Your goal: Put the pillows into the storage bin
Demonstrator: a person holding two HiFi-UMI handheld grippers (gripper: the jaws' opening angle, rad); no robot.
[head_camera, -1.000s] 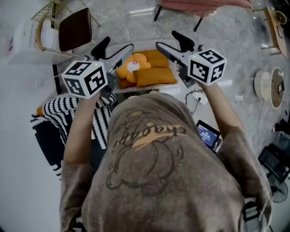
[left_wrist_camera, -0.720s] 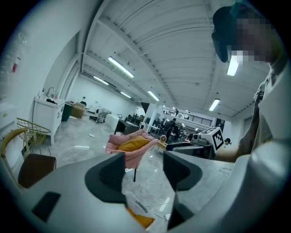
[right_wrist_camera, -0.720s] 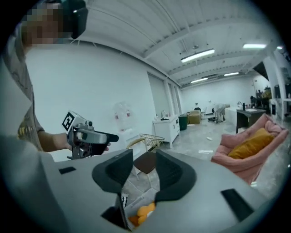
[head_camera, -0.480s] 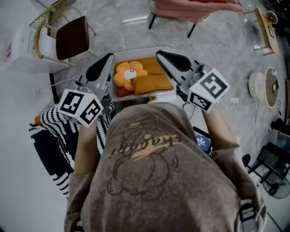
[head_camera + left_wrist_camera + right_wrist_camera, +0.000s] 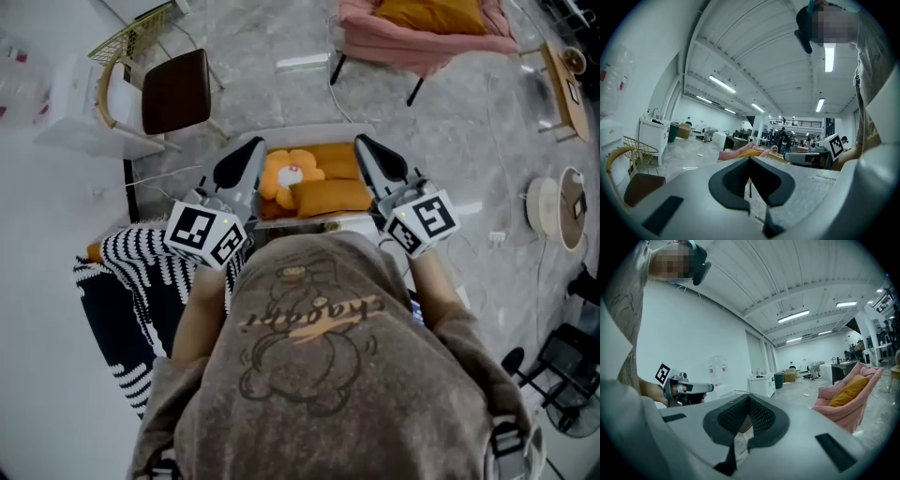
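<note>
Both grippers are now sitting shut and empty: the left gripper is hovering just over the left edge of the storage bin, and the right gripper just over its right edge. In the left gripper view and the right gripper view the pads are meeting with nothing between them. A second ago both were standing wide over the bin, so they are snapping closed on air, not on a pillow. They are also sitting lower and closer to the person's chest than before. Inside the bin an orange pillow is lying at the near side, a flower-shaped plush pillow is leaning at its left, and a second orange pillow is showing behind them. All three are resting where they were a second ago. The head view is now taking in more floor beyond the bin: a pink armchair is standing well behind the bin with another orange pillow lying on it. A striped fabric is lying left of the bin, near a brown chair. My read: this drop-off is looking finished, and the armchair pillow is likely remaining to fetch.
</note>
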